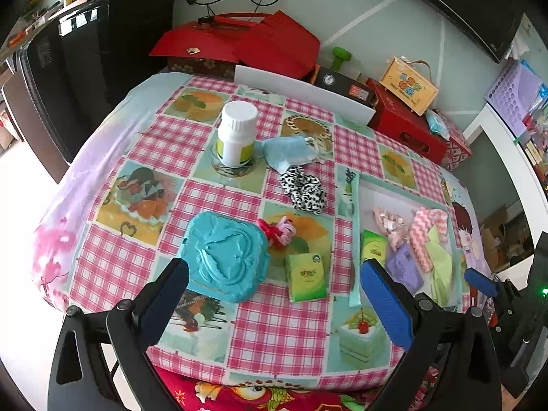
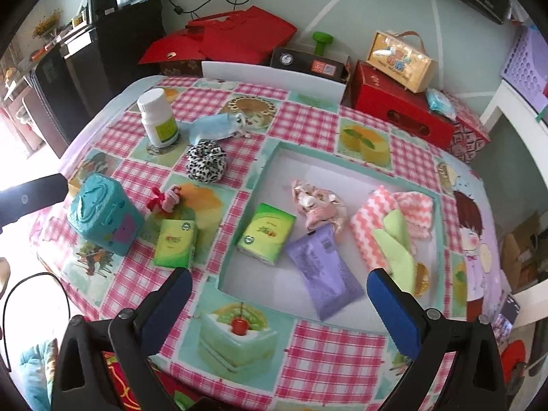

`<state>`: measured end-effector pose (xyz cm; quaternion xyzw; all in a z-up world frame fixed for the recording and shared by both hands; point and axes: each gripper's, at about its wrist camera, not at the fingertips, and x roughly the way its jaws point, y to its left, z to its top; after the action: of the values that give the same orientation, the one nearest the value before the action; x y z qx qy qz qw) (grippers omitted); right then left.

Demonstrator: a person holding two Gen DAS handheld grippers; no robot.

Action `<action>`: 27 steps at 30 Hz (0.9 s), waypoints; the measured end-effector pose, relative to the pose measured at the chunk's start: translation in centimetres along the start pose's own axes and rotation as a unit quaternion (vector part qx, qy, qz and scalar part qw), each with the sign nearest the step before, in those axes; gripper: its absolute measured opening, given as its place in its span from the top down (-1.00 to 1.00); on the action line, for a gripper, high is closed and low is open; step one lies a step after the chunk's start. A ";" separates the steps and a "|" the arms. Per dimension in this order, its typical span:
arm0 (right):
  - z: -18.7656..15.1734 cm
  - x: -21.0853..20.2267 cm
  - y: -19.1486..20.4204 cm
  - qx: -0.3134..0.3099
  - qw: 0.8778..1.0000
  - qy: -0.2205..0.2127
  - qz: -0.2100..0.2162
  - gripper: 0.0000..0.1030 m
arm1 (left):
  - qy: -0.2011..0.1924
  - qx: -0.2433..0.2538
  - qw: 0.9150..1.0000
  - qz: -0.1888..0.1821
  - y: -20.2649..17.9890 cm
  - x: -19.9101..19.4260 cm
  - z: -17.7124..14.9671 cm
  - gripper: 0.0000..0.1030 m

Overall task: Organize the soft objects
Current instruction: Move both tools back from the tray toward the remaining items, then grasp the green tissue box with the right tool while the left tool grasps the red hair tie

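Both the left gripper point(image 1: 274, 294) and right gripper point(image 2: 279, 303) hung wide open, empty — the shallow teal-rimmed tray point(image 2: 270, 161) already gathered soft packs, while the leopard-print fabric scrunchie point(image 2: 205, 161) lay outside on the checked tablecloth point(image 2: 318, 352).

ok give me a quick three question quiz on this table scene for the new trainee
1. True or false: both green tissue packs already lie inside the tray.
2. Which soft item lies outside the tray? A) purple pack B) leopard-print scrunchie C) pink zigzag cloth
3. Fill in: the left gripper and the right gripper both hold ____.

Key: 1 false, one lies in the tray and one on the tablecloth beside it; 2 B; 3 nothing, both are open.
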<state>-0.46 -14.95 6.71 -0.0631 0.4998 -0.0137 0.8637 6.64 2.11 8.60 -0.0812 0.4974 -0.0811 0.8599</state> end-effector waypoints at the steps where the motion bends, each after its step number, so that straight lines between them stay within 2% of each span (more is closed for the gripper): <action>1: 0.1 0.3 0.1 -0.001 1.000 0.003 0.000 -1.00 | 0.000 0.000 1.000 0.001 0.1 0.1 0.1 -0.94; 8: 0.6 2.4 0.4 -0.002 1.000 0.018 0.006 -1.00 | 0.011 -0.001 1.000 0.002 1.1 1.3 0.7 -0.94; 13: 1.2 3.5 1.1 -0.003 0.999 0.023 0.036 -1.00 | 0.029 -0.004 1.000 -0.005 1.8 2.7 1.4 -0.94; 17: 1.6 4.4 2.3 -0.018 0.999 0.023 0.043 -1.00 | 0.043 0.002 0.999 -0.005 2.0 3.7 2.4 -0.94; 21: 2.1 5.4 3.2 -0.025 0.997 0.032 0.058 -1.00 | 0.076 0.012 0.997 -0.031 2.0 5.2 3.5 -0.94; 27: 2.7 6.5 5.2 -0.043 0.994 0.046 0.084 -1.00 | 0.117 0.042 0.992 -0.032 1.8 7.1 5.1 -0.94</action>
<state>4.89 -10.06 1.77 -0.0576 0.5426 0.0777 0.8344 14.68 2.56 4.75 -0.0508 0.5878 -0.1388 0.7954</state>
